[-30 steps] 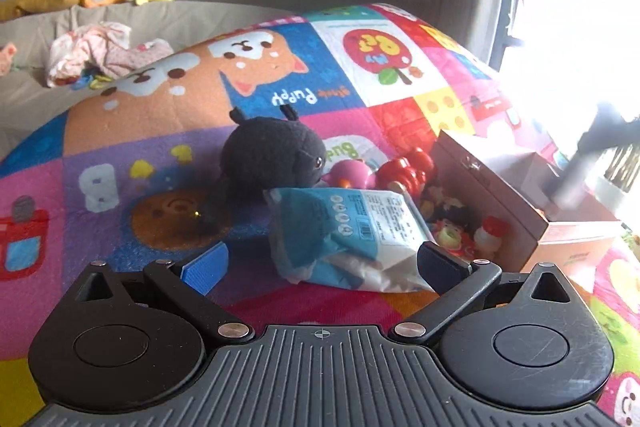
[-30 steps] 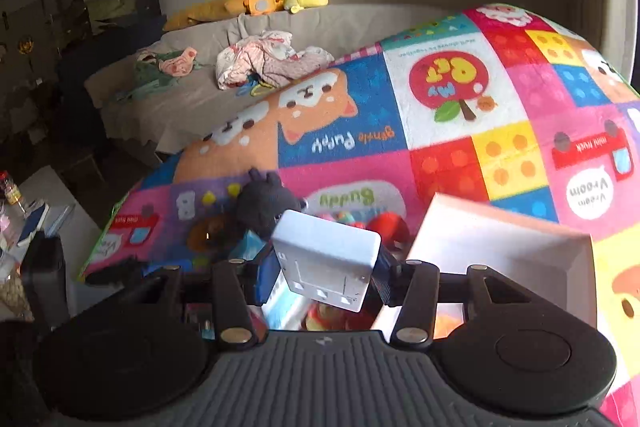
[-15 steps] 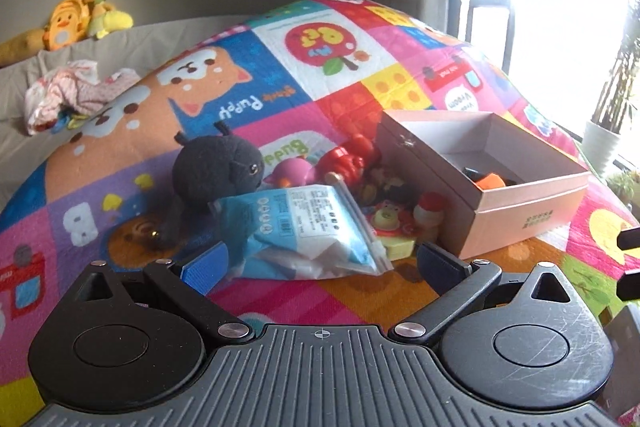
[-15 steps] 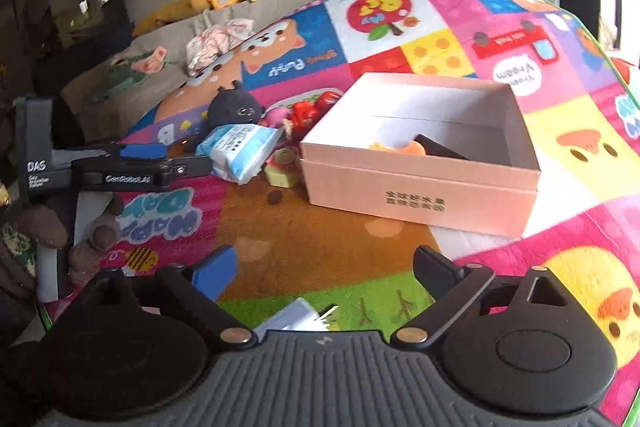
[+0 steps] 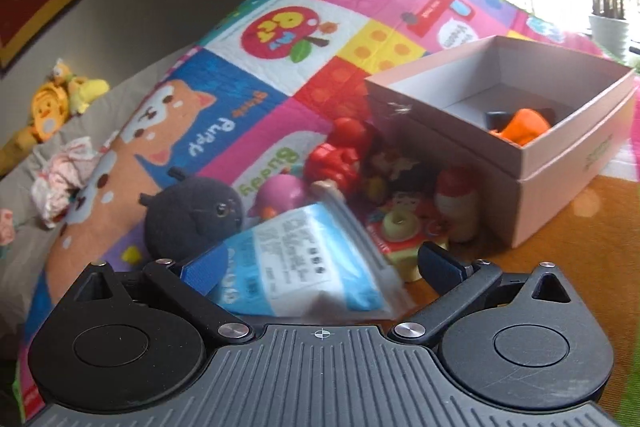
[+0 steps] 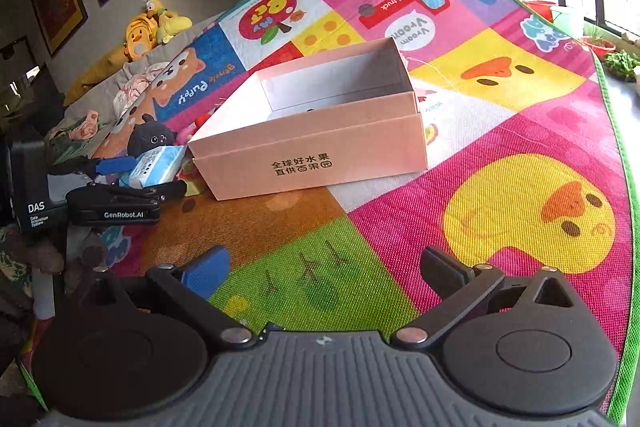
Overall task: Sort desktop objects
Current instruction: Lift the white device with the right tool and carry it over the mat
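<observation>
Left gripper [image 5: 316, 267] sits wide apart around the blue packet [image 5: 308, 259] at bottom middle. Squeeze its middle softly, then lift toward the pink box [image 5: 560, 163] at right. Right gripper [image 6: 324, 267] waits apart, holding nothing.

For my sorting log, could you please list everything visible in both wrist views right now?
box: 1, pink, open, on the mat
orange item: 1, inside the box
packet: 1, blue and white, between the left gripper's fingers, untouched
black plush: 1, behind the packet
small toys: several, red, pink and others, piled beside the box
mat: 1, multicoloured, under everything
yellow plush: at least 1, on the grey sofa
left gripper: open, around the packet
right gripper: open, empty, over the mat
</observation>
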{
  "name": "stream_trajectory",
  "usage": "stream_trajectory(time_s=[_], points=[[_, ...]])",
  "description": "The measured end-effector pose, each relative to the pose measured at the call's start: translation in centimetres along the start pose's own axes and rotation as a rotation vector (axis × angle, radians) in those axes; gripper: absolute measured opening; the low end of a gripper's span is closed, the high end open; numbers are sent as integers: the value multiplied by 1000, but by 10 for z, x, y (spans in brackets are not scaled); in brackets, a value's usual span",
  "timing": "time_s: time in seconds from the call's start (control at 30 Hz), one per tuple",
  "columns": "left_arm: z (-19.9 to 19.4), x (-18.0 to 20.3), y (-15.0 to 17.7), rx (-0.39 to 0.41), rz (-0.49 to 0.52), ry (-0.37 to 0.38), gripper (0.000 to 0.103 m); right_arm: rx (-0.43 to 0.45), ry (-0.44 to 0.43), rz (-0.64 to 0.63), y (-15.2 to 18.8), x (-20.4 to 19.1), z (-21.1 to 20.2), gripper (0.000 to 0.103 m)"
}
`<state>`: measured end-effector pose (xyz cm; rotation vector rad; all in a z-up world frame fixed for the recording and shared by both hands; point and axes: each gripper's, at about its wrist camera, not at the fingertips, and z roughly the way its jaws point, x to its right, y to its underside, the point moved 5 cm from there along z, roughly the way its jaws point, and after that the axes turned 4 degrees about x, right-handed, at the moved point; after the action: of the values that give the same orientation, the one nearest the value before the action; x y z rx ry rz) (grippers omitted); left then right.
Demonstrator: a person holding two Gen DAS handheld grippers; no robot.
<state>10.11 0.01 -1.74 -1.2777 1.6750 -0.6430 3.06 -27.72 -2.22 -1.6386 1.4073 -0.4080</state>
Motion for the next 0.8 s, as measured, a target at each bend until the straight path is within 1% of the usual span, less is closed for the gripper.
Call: stream_trajectory(time_s=[0.1,0.13,0.23,0.27,0.3,0.37,0.4,0.43,0.47,0.5,0.57,0.6,0.7,0.73,0.77,0.8], points=[[3,-20,1,-17,-24,-114,103,-4,-6,16,2,2,2,103],[-1,-23,-1,-1,-39,-97,103,-5,-7,20,2,3,3,103],[-16,-14,-4,34,-67,89,103,-9,-10,24,3,3,4,103],[-19,-8,-5,41,-60,130,103,-4,-11,20,3,3,2,103],[-21,1,-6,47,-48,154,103,0,-14,15,3,2,1,103],[-25,14,-8,68,-26,180,102,3,-27,-13,3,-2,-3,103],[-26,23,-10,80,-12,202,100,0,-37,-34,4,-5,-6,103],[-25,29,-12,87,5,217,88,-6,-49,-62,5,-9,-9,103],[-23,34,-13,89,24,221,81,-14,-60,-99,7,-14,-14,103],[-20,41,-14,91,50,220,69,-25,-73,-128,9,-18,-19,103],[-14,48,-15,104,73,231,67,-55,-115,-163,11,-25,-28,103],[-12,50,-16,108,81,239,62,-71,-138,-177,13,-28,-32,103],[-8,55,-15,108,85,300,62,-125,-160,-234,20,-39,-37,103],[-8,56,-13,109,80,323,65,-142,-160,-250,23,-42,-35,103],[-9,56,-12,111,79,332,67,-160,-161,-270,26,-45,-34,103],[-9,56,-11,115,82,327,73,-170,-158,-288,29,-47,-33,103]])
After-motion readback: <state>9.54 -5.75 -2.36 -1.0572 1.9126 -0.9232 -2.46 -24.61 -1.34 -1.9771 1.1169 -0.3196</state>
